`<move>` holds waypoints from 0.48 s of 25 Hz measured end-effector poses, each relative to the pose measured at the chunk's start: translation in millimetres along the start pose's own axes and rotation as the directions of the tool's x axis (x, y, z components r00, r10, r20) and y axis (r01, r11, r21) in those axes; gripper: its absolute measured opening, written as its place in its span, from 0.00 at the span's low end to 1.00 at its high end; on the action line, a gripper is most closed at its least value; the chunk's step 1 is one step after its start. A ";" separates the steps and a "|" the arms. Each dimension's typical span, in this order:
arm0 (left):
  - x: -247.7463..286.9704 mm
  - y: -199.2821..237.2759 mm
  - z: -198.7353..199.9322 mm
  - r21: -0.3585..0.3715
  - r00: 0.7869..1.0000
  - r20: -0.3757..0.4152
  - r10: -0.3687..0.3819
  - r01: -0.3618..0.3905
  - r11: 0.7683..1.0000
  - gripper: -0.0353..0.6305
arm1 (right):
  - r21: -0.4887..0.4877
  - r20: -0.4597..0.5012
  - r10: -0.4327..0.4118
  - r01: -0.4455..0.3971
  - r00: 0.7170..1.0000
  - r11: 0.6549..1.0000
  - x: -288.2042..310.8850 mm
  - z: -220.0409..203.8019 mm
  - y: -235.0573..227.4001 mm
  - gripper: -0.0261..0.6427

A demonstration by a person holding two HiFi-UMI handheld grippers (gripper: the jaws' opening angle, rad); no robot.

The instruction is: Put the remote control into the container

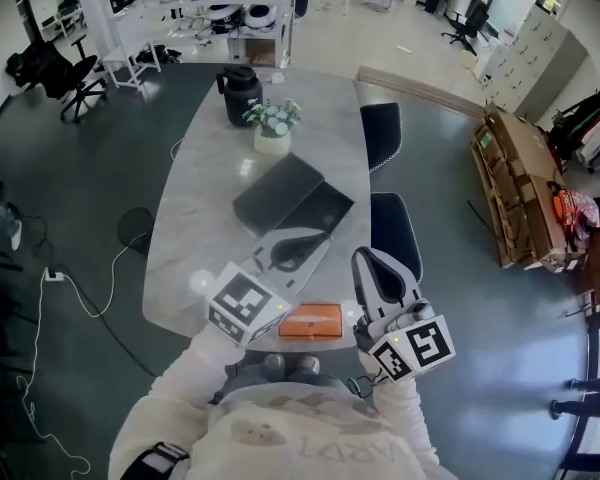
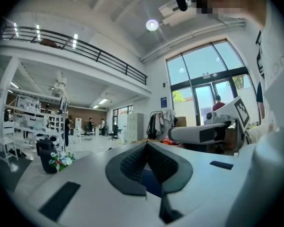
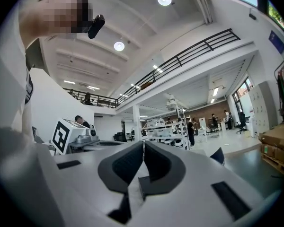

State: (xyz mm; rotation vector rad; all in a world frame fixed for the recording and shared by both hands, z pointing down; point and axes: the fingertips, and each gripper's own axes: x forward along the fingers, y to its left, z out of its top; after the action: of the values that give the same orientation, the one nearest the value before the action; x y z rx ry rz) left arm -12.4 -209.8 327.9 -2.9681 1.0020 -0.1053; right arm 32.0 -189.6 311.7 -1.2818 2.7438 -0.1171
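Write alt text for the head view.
Seen from above, a person holds the left tool and right tool, both shut, at the near end of a grey table. On it are an orange box, a dark flat case, a flower pot and a black jug.

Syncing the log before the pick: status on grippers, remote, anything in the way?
Left gripper shut, empty. Right gripper shut, empty. Remote not made out; orange flat item at table's near edge, dark case mid-table. Nothing blocking the case.
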 end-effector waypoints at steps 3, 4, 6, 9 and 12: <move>-16.4 -6.3 10.9 -0.018 0.999 0.042 0.010 -0.009 1.000 0.07 | -0.007 0.002 0.018 -0.018 1.000 1.000 0.7 2.4 10.0 0.06; -20.4 -8.1 14.2 -0.011 0.999 0.051 0.015 -0.014 1.000 0.07 | -0.011 0.003 0.023 -0.023 1.000 1.000 0.5 3.1 12.6 0.07; -26.6 -12.2 20.0 0.011 0.998 0.063 0.021 -0.022 1.000 0.07 | -0.019 0.005 0.031 -0.031 0.999 0.999 -0.3 4.7 16.7 0.07; -34.6 -17.8 26.9 0.026 0.997 0.075 0.018 -0.020 0.999 0.07 | -0.031 0.008 0.040 -0.040 0.999 0.999 0.7 7.9 22.9 0.06; -41.2 -23.2 29.5 0.032 0.997 0.076 0.014 -0.017 0.999 0.07 | -0.051 0.006 0.051 -0.051 0.999 0.997 1.1 10.7 30.6 0.06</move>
State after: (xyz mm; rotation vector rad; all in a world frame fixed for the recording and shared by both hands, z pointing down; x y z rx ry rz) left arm -29.1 -166.8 296.6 -2.9105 1.0043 -0.0093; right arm 9.4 -171.1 297.5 -1.2201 2.7883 -0.0380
